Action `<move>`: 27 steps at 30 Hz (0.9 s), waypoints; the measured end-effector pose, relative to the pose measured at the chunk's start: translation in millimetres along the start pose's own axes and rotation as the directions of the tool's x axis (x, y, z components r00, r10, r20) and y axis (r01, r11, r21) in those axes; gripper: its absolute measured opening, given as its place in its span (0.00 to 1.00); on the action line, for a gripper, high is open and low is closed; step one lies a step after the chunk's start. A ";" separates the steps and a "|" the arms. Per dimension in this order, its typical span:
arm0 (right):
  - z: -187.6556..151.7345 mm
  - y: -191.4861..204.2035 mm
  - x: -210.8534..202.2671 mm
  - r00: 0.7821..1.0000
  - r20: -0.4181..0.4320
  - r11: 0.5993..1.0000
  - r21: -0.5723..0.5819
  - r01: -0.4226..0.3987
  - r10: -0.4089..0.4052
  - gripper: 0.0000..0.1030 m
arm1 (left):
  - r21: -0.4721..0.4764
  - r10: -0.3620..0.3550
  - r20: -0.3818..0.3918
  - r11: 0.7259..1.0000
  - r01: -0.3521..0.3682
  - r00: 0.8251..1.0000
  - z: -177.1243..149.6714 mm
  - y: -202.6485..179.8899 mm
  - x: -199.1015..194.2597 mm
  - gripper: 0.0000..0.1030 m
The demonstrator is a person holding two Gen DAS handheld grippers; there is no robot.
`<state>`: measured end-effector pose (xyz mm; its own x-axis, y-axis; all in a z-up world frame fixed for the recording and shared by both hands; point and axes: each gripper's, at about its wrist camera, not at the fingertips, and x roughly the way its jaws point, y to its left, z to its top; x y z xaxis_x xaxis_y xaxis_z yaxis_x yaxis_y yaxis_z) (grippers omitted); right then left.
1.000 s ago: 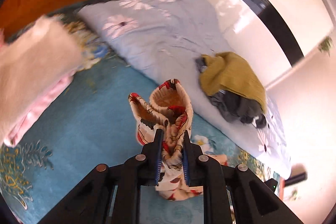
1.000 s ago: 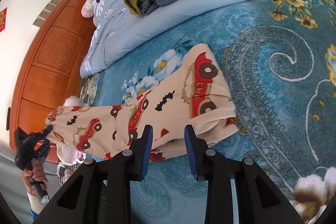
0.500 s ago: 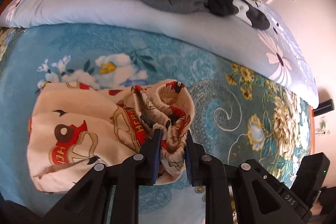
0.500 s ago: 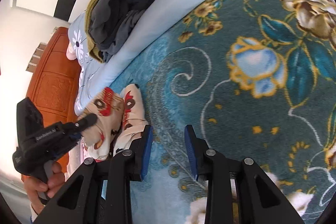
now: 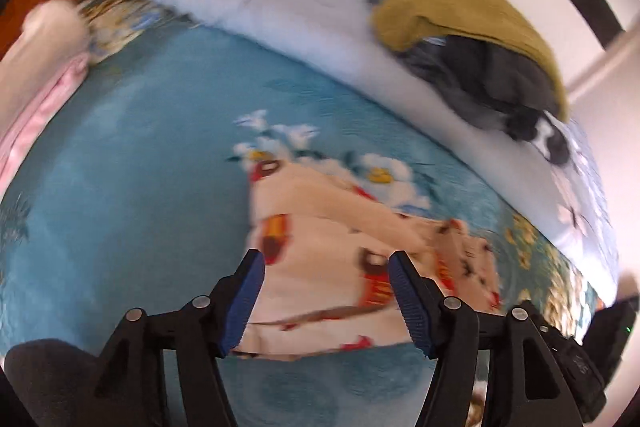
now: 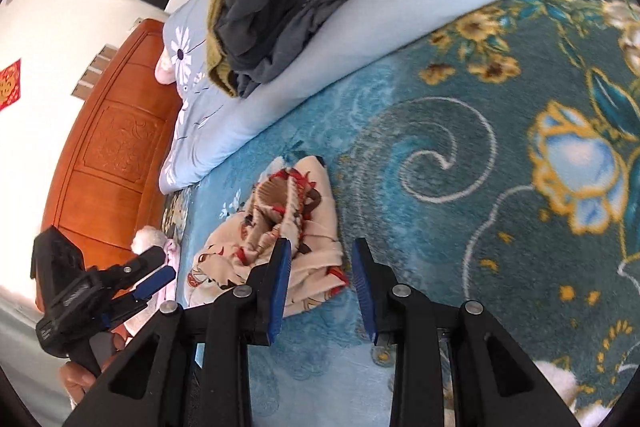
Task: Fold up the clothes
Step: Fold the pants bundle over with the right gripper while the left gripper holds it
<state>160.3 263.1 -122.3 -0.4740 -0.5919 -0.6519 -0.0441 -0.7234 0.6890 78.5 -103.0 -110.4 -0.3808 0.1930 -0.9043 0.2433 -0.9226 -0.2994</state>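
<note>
The pants (image 5: 352, 259) lie folded just ahead of both wide-open, empty grippers (image 5: 326, 297) (image 6: 320, 287) — a pile (image 6: 288, 3) farther ahead is left unfolded.

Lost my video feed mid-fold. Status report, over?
Left gripper open, empty. Right gripper open, empty. Car-print pajama pants folded on the blue blanket, released. Nothing in the way.

Home bedroom, carved wooden headboard (image 6: 116, 155), floral duvet (image 6: 360, 23)
</note>
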 end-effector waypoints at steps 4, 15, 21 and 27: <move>17.7 39.7 26.0 0.998 -0.051 0.995 -0.090 -0.042 0.037 0.32 | -0.144 0.043 -0.065 0.988 -0.052 0.997 -10.0 38.5 22.7 0.66; 12.6 64.9 63.1 0.976 -0.160 0.949 -0.300 0.097 -0.150 0.32 | -0.183 0.007 -0.147 0.983 -0.034 0.989 -38.7 55.3 40.2 0.67; 6.4 74.2 77.5 0.951 -0.189 0.902 -0.403 0.154 -0.246 0.32 | -0.204 -0.021 -0.131 0.979 -0.006 0.991 -41.0 57.4 37.6 0.67; 7.2 94.9 89.9 0.941 -0.163 0.853 -0.488 0.185 -0.297 0.32 | -0.234 -0.045 -0.135 0.972 0.013 0.990 -44.7 61.3 38.6 0.68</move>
<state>107.2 143.9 -113.2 -0.2897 -0.3995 -0.8698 0.3032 -0.9002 0.3126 118.6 -137.1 -177.3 -0.2671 0.2781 -0.9226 0.4406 -0.8163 -0.3736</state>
